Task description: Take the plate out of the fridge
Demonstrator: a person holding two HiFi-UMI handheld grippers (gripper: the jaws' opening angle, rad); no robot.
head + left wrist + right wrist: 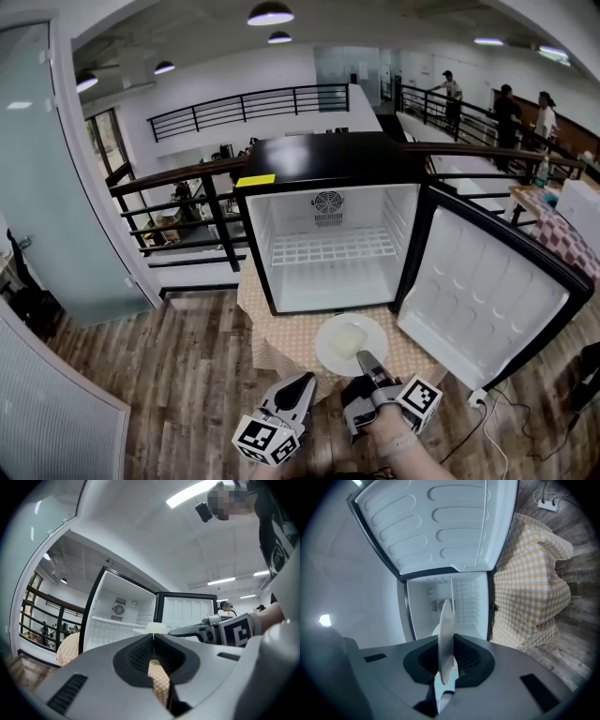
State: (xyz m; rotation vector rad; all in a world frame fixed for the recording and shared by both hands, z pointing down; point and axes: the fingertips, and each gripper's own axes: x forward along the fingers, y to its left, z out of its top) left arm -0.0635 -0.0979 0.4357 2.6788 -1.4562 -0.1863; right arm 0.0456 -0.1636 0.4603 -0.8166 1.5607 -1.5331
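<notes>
The white plate (pixel 325 352) hangs level in front of the open black mini fridge (pixel 328 159), over the checkered tablecloth (pixel 277 337). A pale lump of food (pixel 348 339) lies on it. My right gripper (pixel 365 357) is shut on the plate's near rim. In the right gripper view the plate (pixel 445 613) stands edge-on, pinched between the dark pads of the right gripper (pixel 447 638). My left gripper (pixel 307 379) hovers just left of the plate, shut with nothing in it. In the left gripper view the left gripper (pixel 153 637) has its tips touching, and the right gripper (pixel 187 631) shows beyond.
The fridge door (pixel 478 281) swings wide open to the right. The fridge's white wire shelf (pixel 328 246) is bare. A black railing (pixel 178 211) runs behind the table. A power strip with cable (pixel 478 398) lies on the wood floor at right. People stand far back right.
</notes>
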